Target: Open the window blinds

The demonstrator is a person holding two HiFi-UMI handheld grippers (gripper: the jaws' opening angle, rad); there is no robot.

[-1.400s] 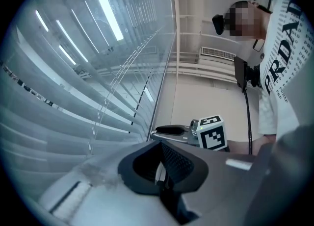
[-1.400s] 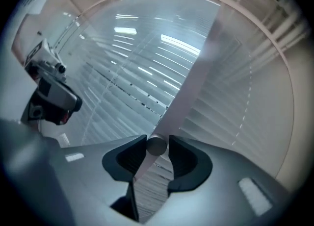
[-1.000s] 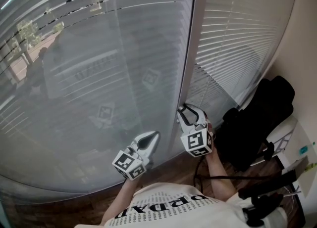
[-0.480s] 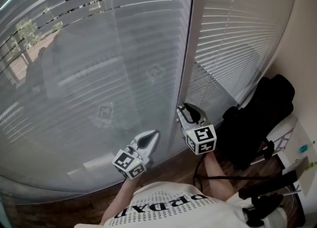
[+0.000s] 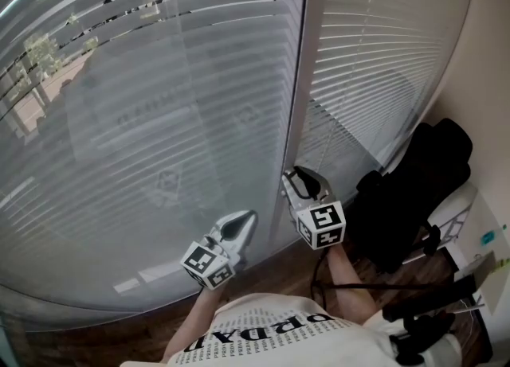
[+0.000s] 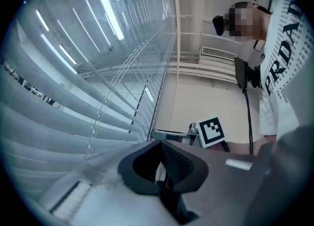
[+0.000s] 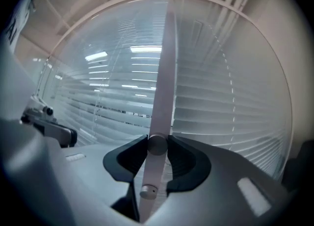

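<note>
Our right gripper is clamped on a round knob low in front of the post that separates the left blind from the right blind. Our left gripper sits just to its left, near the foot of the left blind. Its jaws are drawn together, and we cannot tell whether anything thin lies between them. The left blind's slats are mostly shut, with gaps at the far left.

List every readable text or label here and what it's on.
"PRADA": white shirt, upside down in the head view.
Small print rows around it: too small to read.
Teal label at far right: too blurred to read.
Marker cubes: square patterns only, no words.
</note>
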